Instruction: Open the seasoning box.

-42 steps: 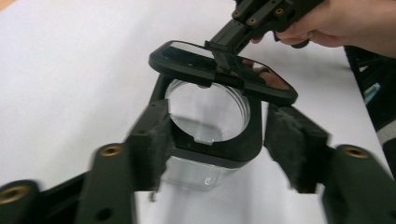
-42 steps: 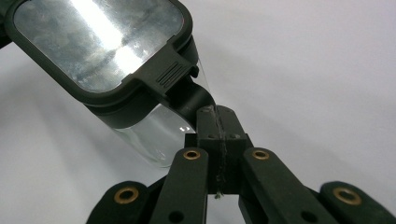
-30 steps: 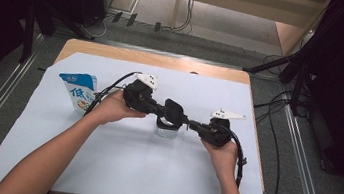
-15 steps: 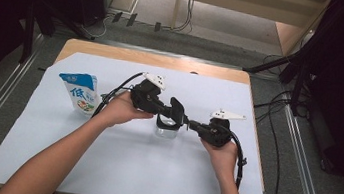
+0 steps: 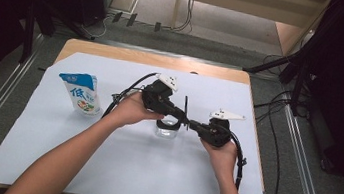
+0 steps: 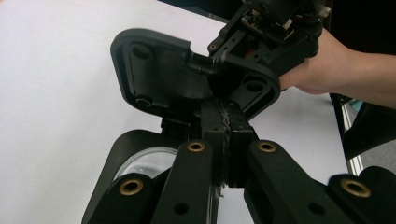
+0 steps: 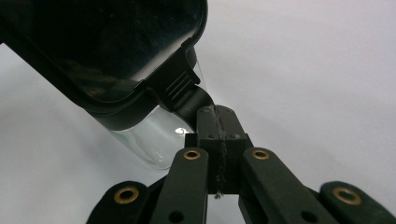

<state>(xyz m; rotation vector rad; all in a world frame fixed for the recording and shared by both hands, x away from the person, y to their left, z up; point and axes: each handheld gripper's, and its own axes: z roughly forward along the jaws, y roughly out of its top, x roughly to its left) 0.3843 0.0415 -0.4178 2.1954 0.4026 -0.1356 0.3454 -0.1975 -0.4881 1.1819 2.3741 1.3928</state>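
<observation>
Both claws meet mid-counter [image 5: 50,161] over a small clear glass container [image 5: 167,129] with a black hinged lid [image 6: 187,74]. The left claw [image 6: 223,140] is pressed together, pinching the flipped-up lid's edge. The right claw [image 7: 215,126] is clamped on the black latch tab [image 7: 180,88] at the container's rim. A blue-and-white pouch [image 5: 80,92] stands well off left.

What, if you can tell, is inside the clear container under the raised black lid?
Through the open mouth and clear wall of the container, nothing shows inside. The lid, tilted up and pinched in the left gripper, hides part of the interior.
</observation>
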